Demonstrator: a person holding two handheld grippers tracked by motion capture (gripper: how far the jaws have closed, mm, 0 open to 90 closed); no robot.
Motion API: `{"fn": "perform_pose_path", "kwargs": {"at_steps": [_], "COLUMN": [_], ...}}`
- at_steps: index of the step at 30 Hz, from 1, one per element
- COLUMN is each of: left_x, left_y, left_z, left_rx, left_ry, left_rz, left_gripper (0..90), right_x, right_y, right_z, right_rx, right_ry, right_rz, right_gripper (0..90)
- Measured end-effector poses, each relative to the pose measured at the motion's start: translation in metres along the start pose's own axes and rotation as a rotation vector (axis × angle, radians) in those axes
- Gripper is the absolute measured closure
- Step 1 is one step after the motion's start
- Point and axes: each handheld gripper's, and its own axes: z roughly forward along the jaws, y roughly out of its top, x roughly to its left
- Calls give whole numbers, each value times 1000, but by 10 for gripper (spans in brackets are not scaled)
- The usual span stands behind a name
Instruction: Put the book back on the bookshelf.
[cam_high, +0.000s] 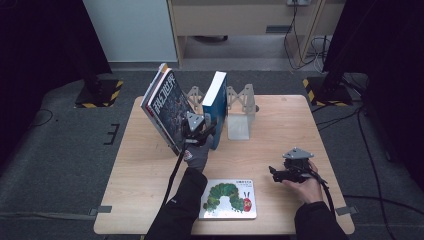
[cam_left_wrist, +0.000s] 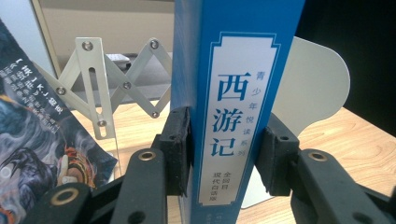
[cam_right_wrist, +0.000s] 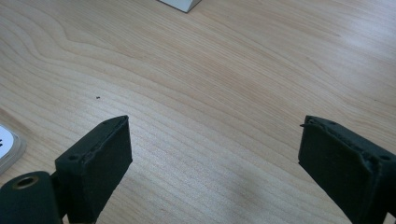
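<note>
Blue book (cam_left_wrist: 233, 107) is standing upright near the back of the wooden counter (cam_high: 280, 130), spine toward my left tool (cam_left_wrist: 224, 149), and I am seeing that tool clamping it: both black pads are pressing on the spine's two sides in the left gripper view, one pad on each cover. In the high view the left tool (cam_high: 200, 131) is sitting just in front of the blue book (cam_high: 216, 102), with the gloved hand (cam_high: 196, 156) behind it. A white bookend (cam_left_wrist: 313, 88) is standing just beside the book on one side; a metal scissor-lattice rack (cam_left_wrist: 116, 84) is showing on the other. A dark illustrated book (cam_high: 167, 107) is leaning tilted at the rack's left end, apart from the blue one. My right tool (cam_high: 280, 174) is resting low over bare counter, well apart from the books, its jaws standing wide with nothing between them. A caterpillar picture book (cam_high: 229, 198) is lying flat at the counter's near edge.
</note>
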Motion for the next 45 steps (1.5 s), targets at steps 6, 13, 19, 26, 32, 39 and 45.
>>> {"fn": "perform_pose_path", "kwargs": {"at_steps": [6, 13, 19, 26, 32, 39, 45], "left_x": [-8, -13, -18, -10, -10, -17, -28], "left_y": [2, 7, 6, -5, -7, 1, 4], "left_z": [5, 13, 18, 14, 11, 13, 18], "left_rx": [9, 29, 20, -35, -35, 21, 38], "left_ry": [11, 7, -11, -71, -72, -65, -42], "left_rz": [-5, -14, 17, 24, 28, 18, 14], "left_gripper": [587, 583, 569, 552, 565, 564, 562], "right_x": [0, -1, -1, 0, 0, -1, 0], "right_y": [0, 0, 0, 0, 0, 0, 0], "right_z": [0, 0, 0, -1, -1, 0, -1], "right_rx": [-2, -3, -2, -8, -2, -1, -3], "right_ry": [2, 2, 3, 0, 4, 4, 3], "right_rz": [2, 3, 5, 5, 3, 1, 3], "right_gripper": [100, 101, 102, 102, 102, 103, 103]}}
